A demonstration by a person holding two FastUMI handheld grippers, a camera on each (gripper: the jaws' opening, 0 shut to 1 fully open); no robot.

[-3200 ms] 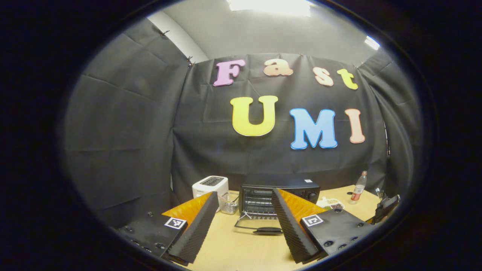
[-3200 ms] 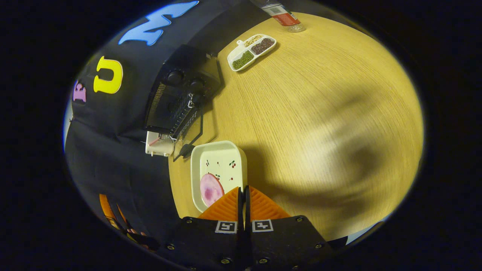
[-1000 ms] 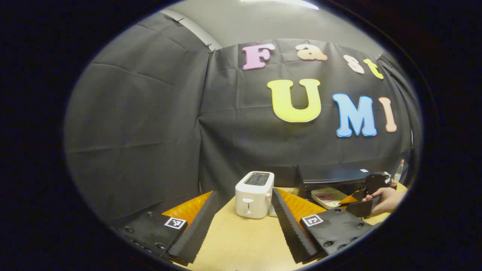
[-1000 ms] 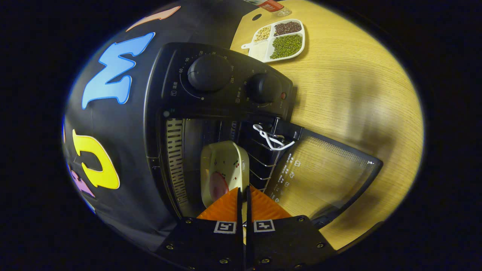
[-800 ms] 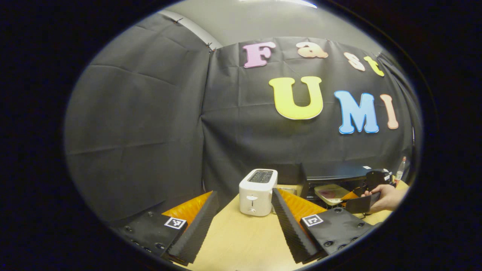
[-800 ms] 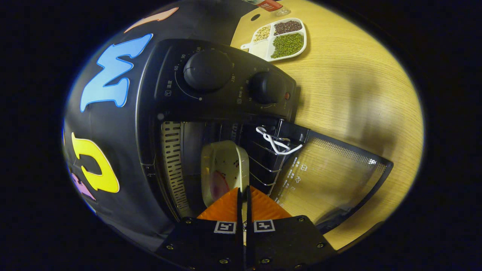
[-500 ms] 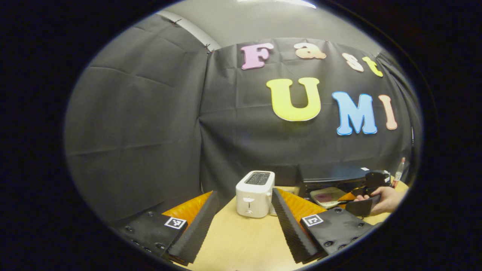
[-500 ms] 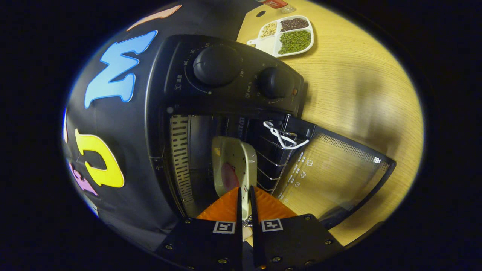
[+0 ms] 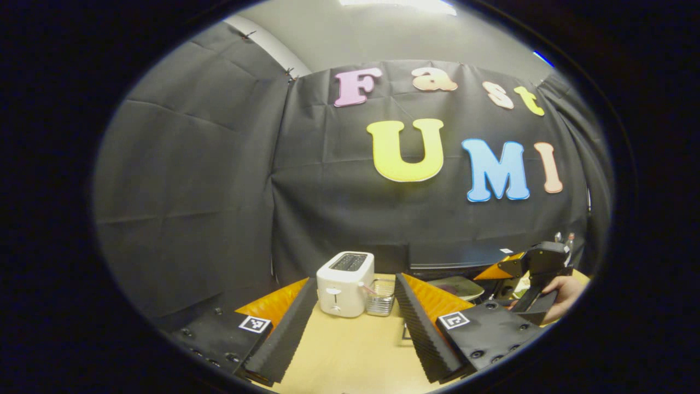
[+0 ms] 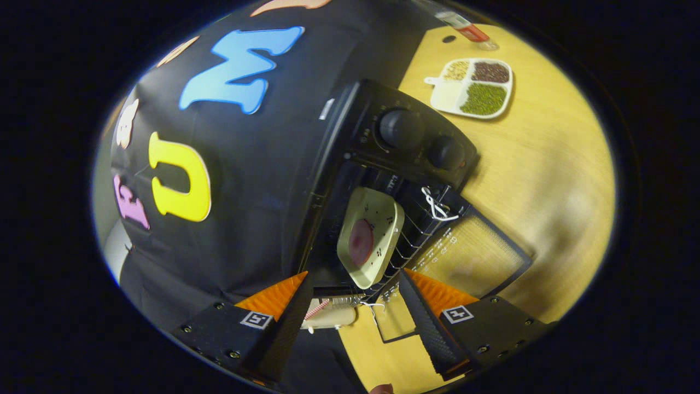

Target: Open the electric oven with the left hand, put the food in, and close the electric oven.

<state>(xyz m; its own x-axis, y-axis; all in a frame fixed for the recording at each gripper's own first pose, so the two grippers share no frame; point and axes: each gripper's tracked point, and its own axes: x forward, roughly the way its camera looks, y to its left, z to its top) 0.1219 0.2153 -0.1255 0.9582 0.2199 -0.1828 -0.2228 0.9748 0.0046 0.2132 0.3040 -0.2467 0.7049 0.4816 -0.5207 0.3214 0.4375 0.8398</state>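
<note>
A ceiling light (image 9: pixel 396 4) glares overhead; soft shadows cross the table (image 10: pixel 552 164); fisheye edges bend strongly.

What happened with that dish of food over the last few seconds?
The right gripper carried the dish from the table into the oven, set it on the rack, opened and backed away. The oven door stayed down; the left gripper stayed open, swinging left, then partway back.

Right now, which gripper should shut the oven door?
Probably the right gripper: it hangs open just before the lowered oven door, dish already inside. The left gripper faces the toaster, though the task names it.
</note>
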